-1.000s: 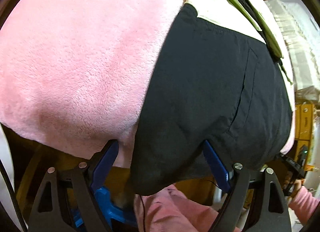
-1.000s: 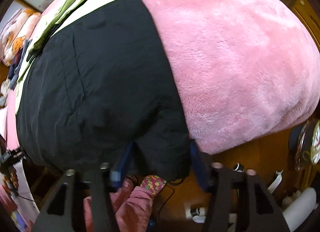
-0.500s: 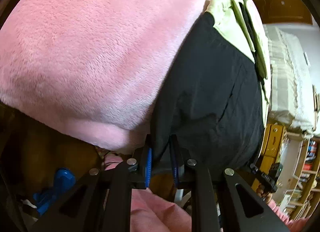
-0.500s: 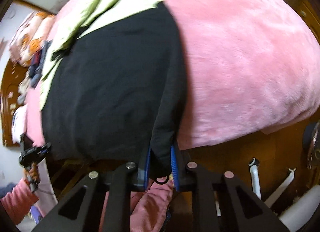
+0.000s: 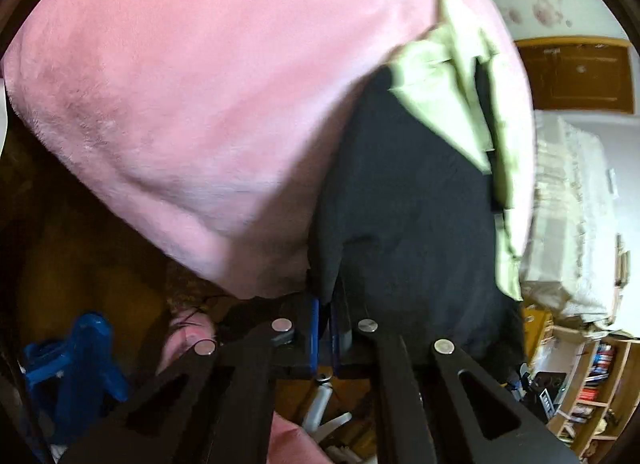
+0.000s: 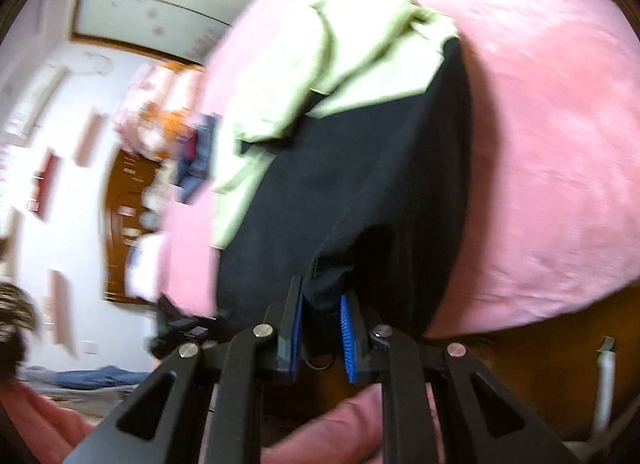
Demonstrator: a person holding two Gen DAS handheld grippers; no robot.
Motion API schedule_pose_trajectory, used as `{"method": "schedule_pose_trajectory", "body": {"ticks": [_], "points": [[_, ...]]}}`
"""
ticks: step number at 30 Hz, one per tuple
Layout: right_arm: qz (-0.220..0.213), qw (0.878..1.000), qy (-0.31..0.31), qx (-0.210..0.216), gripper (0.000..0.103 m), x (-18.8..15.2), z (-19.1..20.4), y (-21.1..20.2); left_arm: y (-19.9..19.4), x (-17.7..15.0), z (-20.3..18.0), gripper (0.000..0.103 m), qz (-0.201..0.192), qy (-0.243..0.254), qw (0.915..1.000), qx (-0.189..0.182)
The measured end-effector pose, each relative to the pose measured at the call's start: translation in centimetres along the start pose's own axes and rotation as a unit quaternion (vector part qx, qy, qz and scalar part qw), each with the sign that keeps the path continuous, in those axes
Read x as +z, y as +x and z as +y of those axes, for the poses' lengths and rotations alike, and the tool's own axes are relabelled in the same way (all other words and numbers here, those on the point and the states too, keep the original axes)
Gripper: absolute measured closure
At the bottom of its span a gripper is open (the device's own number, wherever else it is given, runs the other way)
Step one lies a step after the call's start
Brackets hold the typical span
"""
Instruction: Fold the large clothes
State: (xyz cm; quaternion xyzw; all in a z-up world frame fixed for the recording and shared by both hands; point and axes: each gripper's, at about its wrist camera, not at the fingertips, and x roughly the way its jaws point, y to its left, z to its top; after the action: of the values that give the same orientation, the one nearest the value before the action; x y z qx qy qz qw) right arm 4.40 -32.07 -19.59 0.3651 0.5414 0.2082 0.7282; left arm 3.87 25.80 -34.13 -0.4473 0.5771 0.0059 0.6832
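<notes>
A bed under a pink fleece blanket [image 5: 192, 96] fills both views, and on it lies the black garment [image 5: 408, 208] with a pale green lining [image 5: 448, 104], its lower hem hanging over the bed's edge. The left hand-held gripper [image 5: 325, 328] is pinched nearly closed on one corner of that hem, and the right hand-held gripper [image 6: 320, 328] clamps the other corner between its blue pads. Only the left view shows a bookshelf [image 5: 592, 396] and a blue plastic object [image 5: 76, 368]; only the right shows a wooden door [image 6: 128, 200]; no writing is legible.

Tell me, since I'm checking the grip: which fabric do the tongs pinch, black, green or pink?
The garment's black part; pale green lies farther up, pink blanket underneath.
</notes>
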Motion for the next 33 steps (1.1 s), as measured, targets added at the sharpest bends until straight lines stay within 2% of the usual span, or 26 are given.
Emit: {"method": "schedule_pose_trajectory", "body": {"ticks": [5, 9, 11, 13, 15, 18, 23, 26, 29, 33], "points": [[-0.023, 0.998, -0.033, 0.055, 0.088, 1.7, 3.8, -1.4, -3.4, 0.0, -5.3, 0.102, -0.040, -0.004, 0.9961, -0.078], [-0.058, 0.992, -0.047, 0.098, 0.088, 4.2, 6.7, -2.8, -5.8, 1.3, -9.9, 0.102, -0.069, -0.011, 0.9874, -0.142], [-0.078, 0.989, -0.046, 0.114, 0.088, 5.8, 7.7, -3.7, -6.9, 2.8, -12.0, 0.102, -0.084, -0.015, 0.9803, -0.178], [-0.100, 0.986, -0.043, 0.127, 0.089, 7.4, 8.3, -4.6, -7.7, 4.0, -13.8, 0.102, -0.099, 0.004, 0.9730, -0.208], [-0.133, 0.980, -0.037, 0.143, 0.089, 9.4, 8.8, -5.5, -8.3, 5.7, -15.5, 0.102, -0.116, 0.018, 0.9676, -0.224], [-0.170, 0.971, -0.033, 0.164, 0.089, 13.0, 9.3, -6.5, -7.5, 9.4, -17.4, 0.102, -0.119, -0.001, 0.9586, -0.259], [-0.223, 0.960, -0.038, 0.165, 0.089, 19.2, 10.2, -6.8, -5.1, 16.4, -20.0, 0.102, -0.126, -0.020, 0.9525, -0.277], [-0.240, 0.958, -0.029, 0.157, 0.089, 23.1, 10.0, -6.1, -3.3, 21.0, -21.8, 0.102, -0.124, -0.030, 0.9524, -0.277], [-0.255, 0.958, -0.002, 0.130, 0.089, 27.3, 8.8, -4.0, -1.1, 25.9, -23.5, 0.102, -0.121, -0.038, 0.9571, -0.261], [-0.278, 0.952, 0.049, 0.116, 0.089, 31.3, 5.9, -1.2, 2.4, 30.8, -24.8, 0.102, -0.122, -0.030, 0.9721, -0.199]]}}
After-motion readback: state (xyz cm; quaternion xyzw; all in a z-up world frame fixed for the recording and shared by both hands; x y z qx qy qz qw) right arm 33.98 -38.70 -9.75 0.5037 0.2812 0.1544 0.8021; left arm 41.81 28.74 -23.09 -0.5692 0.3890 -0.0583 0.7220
